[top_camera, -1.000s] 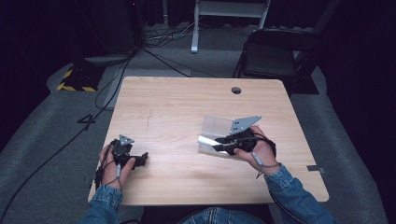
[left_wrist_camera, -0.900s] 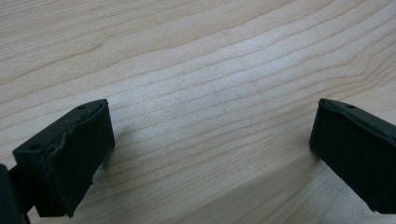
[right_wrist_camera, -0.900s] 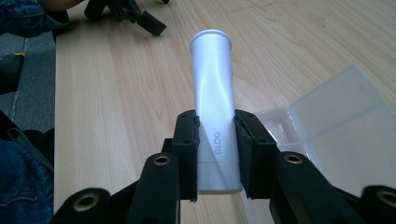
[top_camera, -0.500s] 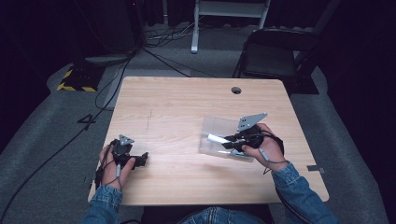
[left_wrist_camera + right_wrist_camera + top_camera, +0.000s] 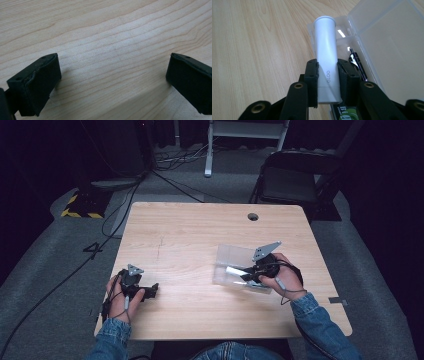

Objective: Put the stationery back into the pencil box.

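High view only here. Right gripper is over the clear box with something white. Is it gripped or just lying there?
Observer: Gripped. The right gripper has both jaws clamped on a white tube.
Operator: Any label on it?
Observer: "GLOO" is printed on the tube between the jaws.
Operator: Box lid?
Observer: Open; the clear box also holds a black clip-like item, and a green label shows under the gripper.
Operator: Left gripper?
Observer: The left gripper is open over bare wooden table.

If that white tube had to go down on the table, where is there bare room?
Bare wood spans the table from the far edge with its round hole to the left gripper. It is crowded around the clear case, where the right gripper grips the white tube.
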A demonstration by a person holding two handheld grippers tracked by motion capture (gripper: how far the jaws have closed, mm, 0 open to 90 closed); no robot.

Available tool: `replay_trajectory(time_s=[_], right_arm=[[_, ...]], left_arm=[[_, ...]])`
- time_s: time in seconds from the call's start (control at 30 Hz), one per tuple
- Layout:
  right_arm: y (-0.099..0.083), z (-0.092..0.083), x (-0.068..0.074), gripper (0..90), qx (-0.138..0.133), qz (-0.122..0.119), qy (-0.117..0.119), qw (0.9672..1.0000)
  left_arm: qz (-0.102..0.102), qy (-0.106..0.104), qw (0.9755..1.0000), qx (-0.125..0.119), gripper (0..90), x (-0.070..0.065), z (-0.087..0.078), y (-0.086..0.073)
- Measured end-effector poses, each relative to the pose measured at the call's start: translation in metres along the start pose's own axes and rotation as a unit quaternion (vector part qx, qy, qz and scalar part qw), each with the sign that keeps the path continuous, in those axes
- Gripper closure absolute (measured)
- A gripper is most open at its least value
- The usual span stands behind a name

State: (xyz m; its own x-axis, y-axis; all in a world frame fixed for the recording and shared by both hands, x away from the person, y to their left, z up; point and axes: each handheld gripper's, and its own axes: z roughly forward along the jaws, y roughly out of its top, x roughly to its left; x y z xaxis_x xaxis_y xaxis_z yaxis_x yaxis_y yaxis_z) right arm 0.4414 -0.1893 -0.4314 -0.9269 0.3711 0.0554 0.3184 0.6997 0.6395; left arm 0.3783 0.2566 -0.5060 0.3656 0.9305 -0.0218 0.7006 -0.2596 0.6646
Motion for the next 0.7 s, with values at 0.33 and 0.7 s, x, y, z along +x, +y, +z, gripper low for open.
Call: replay_trajectory(time_s=[0.33, 0.7], right_arm=[[-0.006, 0.011, -0.006, 71.4, 0.023, 0.011, 0.001, 0.9997], [-0.009, 0.020, -0.008, 71.4, 0.038, 0.017, 0.009, 0.9991]], left_arm=[[0.000, 0.000, 1.0000, 0.000, 0.0, 0.000, 0.000, 0.000], [-0.001, 0.000, 1.0000, 0.000, 0.0, 0.000, 0.000, 0.000]])
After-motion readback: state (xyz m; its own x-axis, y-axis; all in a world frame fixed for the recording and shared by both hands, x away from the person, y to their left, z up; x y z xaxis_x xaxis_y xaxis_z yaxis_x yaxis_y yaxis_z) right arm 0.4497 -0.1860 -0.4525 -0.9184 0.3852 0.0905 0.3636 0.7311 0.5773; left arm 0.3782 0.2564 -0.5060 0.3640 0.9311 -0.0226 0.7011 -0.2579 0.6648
